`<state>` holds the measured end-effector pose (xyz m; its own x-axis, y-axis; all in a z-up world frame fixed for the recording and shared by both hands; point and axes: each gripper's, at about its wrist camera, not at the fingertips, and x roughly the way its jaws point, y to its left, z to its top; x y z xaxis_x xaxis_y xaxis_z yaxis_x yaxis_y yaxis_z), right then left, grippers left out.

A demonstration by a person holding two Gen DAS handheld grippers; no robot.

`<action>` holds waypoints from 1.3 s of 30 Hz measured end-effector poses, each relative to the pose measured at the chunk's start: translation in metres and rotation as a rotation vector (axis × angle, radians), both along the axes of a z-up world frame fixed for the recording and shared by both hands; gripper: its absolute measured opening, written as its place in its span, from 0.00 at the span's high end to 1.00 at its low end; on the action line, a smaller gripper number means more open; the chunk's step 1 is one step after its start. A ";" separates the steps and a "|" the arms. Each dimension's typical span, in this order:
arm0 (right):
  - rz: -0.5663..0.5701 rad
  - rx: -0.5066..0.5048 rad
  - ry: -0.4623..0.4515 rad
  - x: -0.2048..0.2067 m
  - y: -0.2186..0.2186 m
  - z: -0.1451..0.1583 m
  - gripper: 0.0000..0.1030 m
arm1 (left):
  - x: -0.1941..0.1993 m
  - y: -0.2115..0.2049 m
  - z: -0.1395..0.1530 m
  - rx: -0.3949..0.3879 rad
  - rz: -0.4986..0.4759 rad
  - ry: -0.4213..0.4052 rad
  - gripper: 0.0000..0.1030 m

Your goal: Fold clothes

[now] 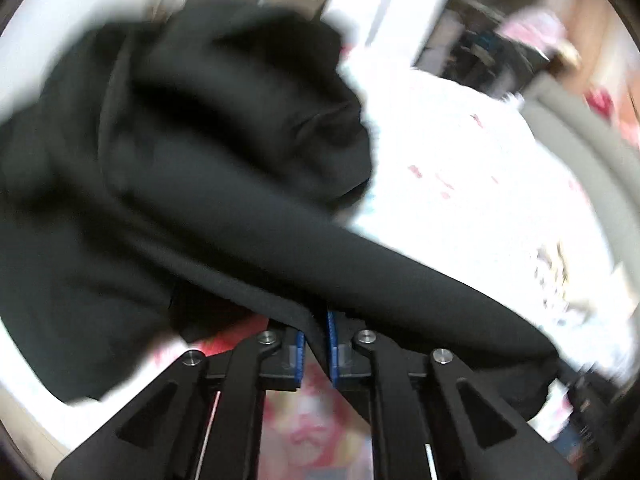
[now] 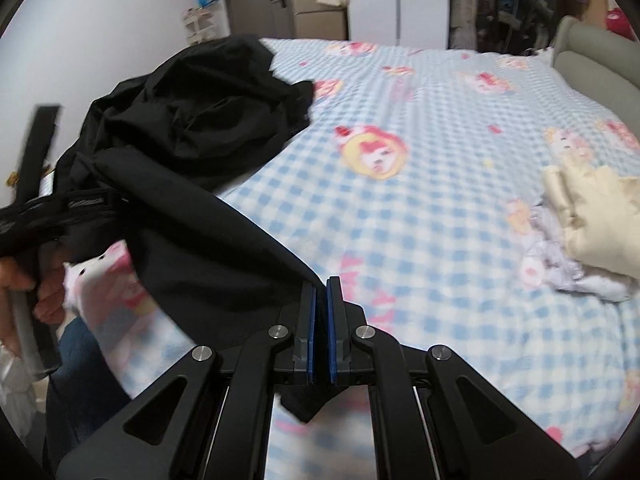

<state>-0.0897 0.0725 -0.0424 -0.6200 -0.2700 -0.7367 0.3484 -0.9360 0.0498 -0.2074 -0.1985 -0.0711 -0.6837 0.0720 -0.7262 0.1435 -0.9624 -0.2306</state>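
Note:
A black garment [image 2: 192, 128] lies crumpled on the left side of the bed and stretches toward both grippers. My right gripper [image 2: 321, 286] is shut on one edge of it, low over the bed's near side. My left gripper [image 1: 317, 326] is shut on another edge of the same black garment [image 1: 192, 152], which fills most of the blurred left wrist view. In the right wrist view the left gripper's handle and the hand holding it [image 2: 28, 264] are at the far left, with the cloth taut between the two grippers.
The bed has a blue-and-white checked sheet [image 2: 440, 200] with pink cartoon prints. A cream garment [image 2: 600, 220] lies on a pale printed one [image 2: 560, 264] at the right edge. A grey headboard [image 2: 592, 60] stands at the far right; wardrobe and door are behind.

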 end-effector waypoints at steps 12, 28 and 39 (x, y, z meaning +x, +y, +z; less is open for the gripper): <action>-0.437 0.017 0.121 0.030 0.204 0.046 0.97 | -0.014 0.279 0.027 -0.102 -0.537 0.079 0.95; -0.283 -0.121 0.177 0.045 0.149 0.067 0.51 | 0.096 0.162 -0.019 0.040 -0.415 -0.025 0.49; 0.022 0.030 0.009 -0.024 -0.017 -0.003 0.27 | 0.167 -0.077 -0.012 0.082 0.383 0.067 0.22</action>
